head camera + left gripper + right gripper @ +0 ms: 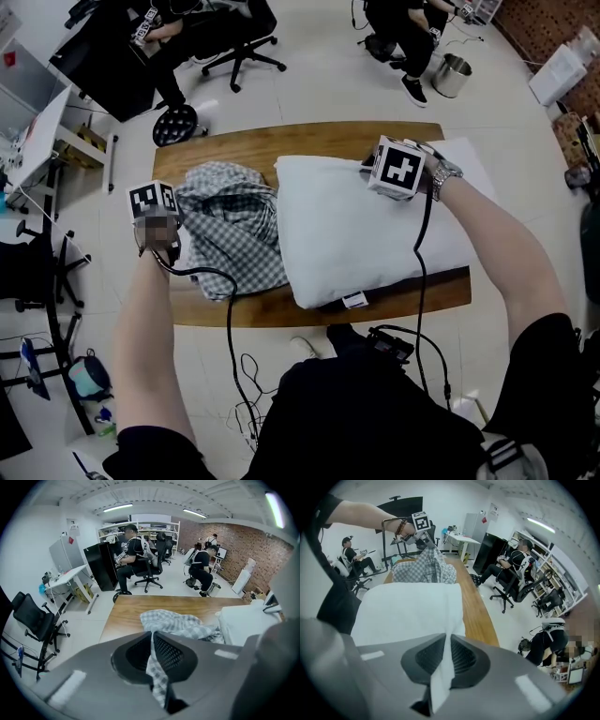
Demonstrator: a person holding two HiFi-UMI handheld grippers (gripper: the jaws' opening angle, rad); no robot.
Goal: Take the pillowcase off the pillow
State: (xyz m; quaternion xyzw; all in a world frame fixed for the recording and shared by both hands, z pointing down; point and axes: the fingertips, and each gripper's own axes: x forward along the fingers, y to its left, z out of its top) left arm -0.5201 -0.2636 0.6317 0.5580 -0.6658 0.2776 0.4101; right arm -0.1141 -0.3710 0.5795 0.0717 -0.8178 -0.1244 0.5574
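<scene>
The left gripper's (152, 643) jaws are pressed together on a fold of the checked pillowcase (174, 623), which runs up between them and out onto the table. The right gripper's (446, 654) jaws are likewise closed, pinching a flap of white fabric at the near edge of the pillow (408, 609).

By the look of it, the task is close to done. In the head view the pillow lies bare and white across the centre and right of the wooden table (309, 136). The pillowcase sits bunched in a heap at centre left, touching the pillow's left edge. Whether a last hem is caught on that edge cannot be told. What seems left is to draw the cloth clear of the pillow and let both go.

Only the gripper views show the two pinches; in the head view the marker cubes and hands cover the jaws. The right gripper view, at its upper left, shows the cloth lifted into a peak under the left gripper, which the head view flattens. The head view alone shows the whole layout and a small label (354, 300) at the pillow's lower edge. The left gripper view catches just a corner of the pillow at its right edge.
</scene>
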